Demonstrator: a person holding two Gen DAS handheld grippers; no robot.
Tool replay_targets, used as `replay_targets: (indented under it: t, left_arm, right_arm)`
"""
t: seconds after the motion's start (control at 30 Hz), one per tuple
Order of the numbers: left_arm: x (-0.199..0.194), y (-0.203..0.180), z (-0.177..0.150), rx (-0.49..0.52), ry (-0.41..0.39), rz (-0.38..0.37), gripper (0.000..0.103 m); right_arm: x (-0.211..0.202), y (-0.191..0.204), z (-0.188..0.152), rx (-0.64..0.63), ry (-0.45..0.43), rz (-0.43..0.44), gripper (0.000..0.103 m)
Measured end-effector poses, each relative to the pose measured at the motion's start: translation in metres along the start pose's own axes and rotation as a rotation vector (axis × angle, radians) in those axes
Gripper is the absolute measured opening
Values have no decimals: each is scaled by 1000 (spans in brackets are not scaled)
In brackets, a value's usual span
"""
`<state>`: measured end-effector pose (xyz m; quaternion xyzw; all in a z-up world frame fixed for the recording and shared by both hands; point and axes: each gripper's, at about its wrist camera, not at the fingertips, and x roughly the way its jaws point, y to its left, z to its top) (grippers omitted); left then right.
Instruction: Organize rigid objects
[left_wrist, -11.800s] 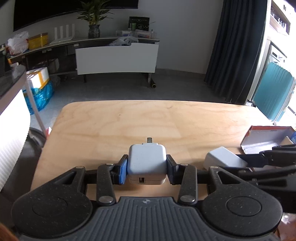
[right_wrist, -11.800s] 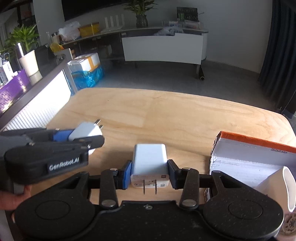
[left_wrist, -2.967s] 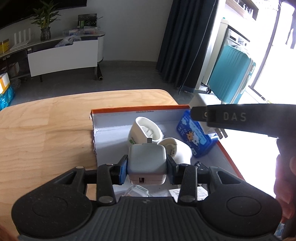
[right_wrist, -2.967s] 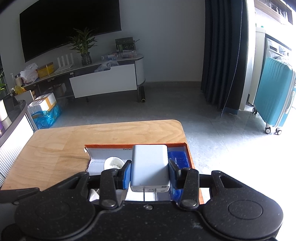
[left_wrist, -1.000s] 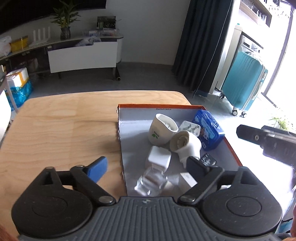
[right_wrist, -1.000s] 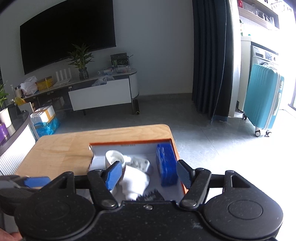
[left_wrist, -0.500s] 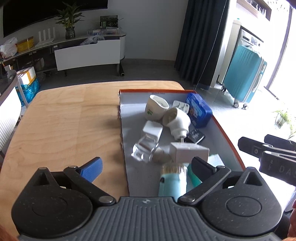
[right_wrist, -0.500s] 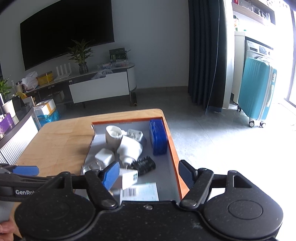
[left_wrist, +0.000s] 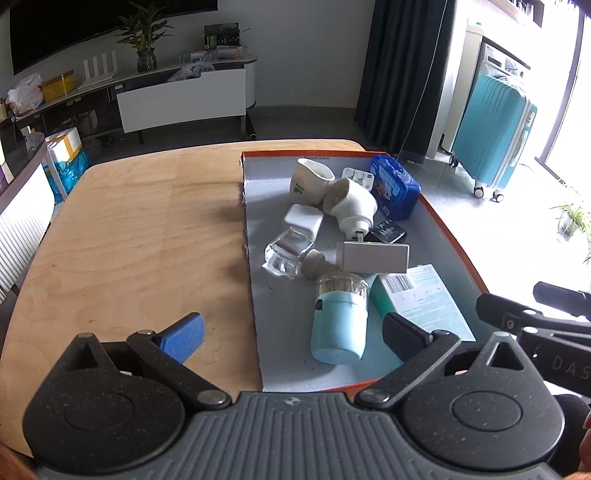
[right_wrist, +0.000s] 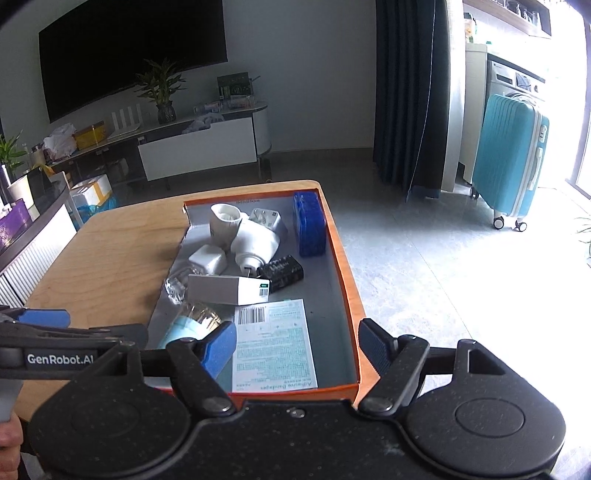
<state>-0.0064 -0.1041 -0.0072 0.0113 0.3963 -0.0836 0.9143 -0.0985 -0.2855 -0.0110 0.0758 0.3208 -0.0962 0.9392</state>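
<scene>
Now, status: both chargers dropped, both grippers pulled back from the box.
Left gripper: jaws spread wide, nothing between them; 3 s ago it clamped the square white charger.
Right gripper: jaws also apart and empty; 3 s ago it carried the flat white adapter.
Square white charger: now lying in the orange-rimmed box, around 12 o'clock from the left gripper, touching the clear glass bottle on its near side.
Flat white adapter: probably the white plug block at the far end of the box, between the cup and the blue case; identity not certain.
Other contents: white nightlight-style plug, black block, grey-white carton, toothpick jar, bandage box, all piled loosely.
Desk: bare wood at 9 to 11 o'clock of the box, no loose items seen there.
Meaning for task: judged near done or done, since every rigid item in view sits inside the box.
</scene>
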Motion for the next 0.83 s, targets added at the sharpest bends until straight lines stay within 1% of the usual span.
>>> replay_targets:
  t: [0.47,0.67,0.83]
  left_arm:
    - [-3,-6,-5,7,3,10,103]
    - [-2,-6,-6,5,6,-4,103]
    - [-1,-6,-6,1,8,1,103]
  right_arm:
    - [-1,1,-4,-5,8,0,88]
    - [-1,0,-5,0,7,-6,88]
    - [2,-1,-5,2,10,-12,88]
